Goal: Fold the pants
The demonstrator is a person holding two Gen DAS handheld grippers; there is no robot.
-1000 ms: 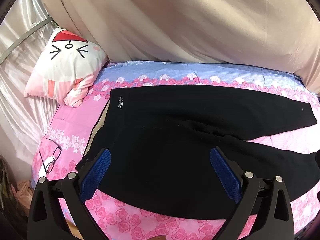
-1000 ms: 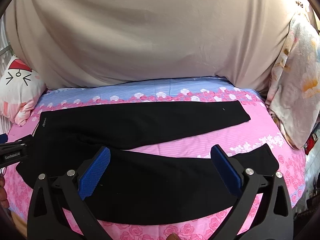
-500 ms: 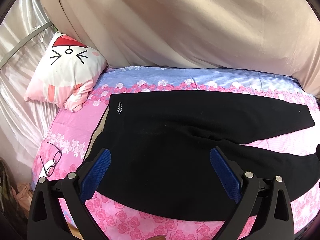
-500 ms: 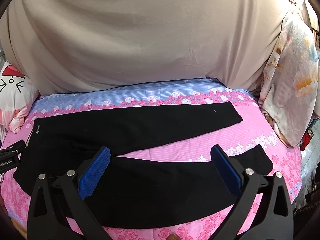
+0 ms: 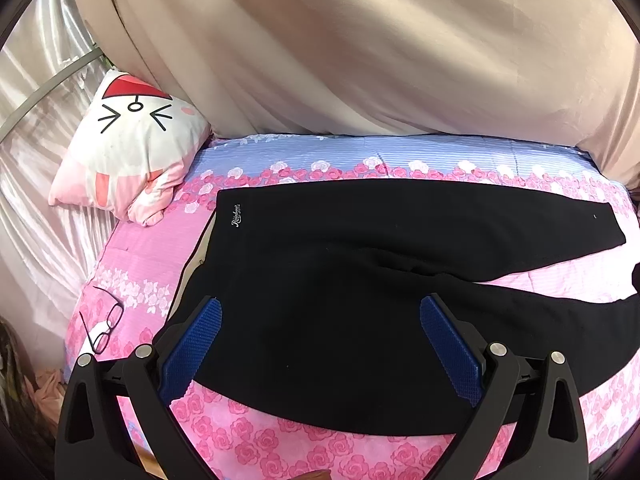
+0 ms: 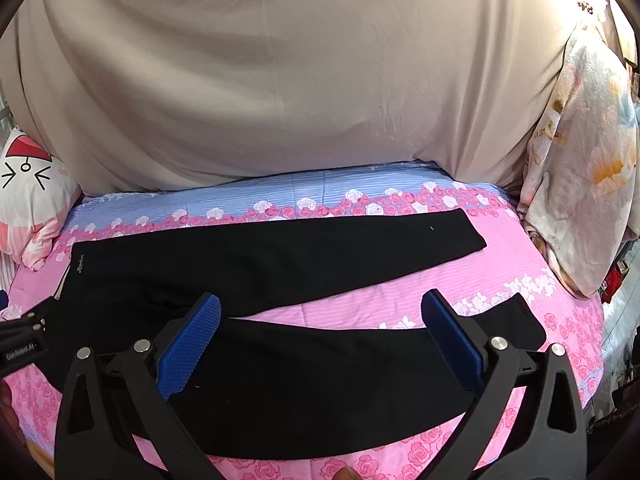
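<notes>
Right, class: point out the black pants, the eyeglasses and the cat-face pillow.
black pants (image 5: 320, 280): left wrist view, seat area below the waistband.
eyeglasses (image 5: 105, 326): left wrist view, on the frame.
cat-face pillow (image 5: 128, 140): left wrist view, white face.

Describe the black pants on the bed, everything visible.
The black pants look like soft knit fabric, spread flat and unfolded on the pink rose-print bedsheet. The waistband lies at the left, near the cat-face pillow, with small white lettering by its far corner. The two legs run rightward and splay apart, sheet showing between them. Both grippers hang open above; neither visibly touches the cloth.
</notes>
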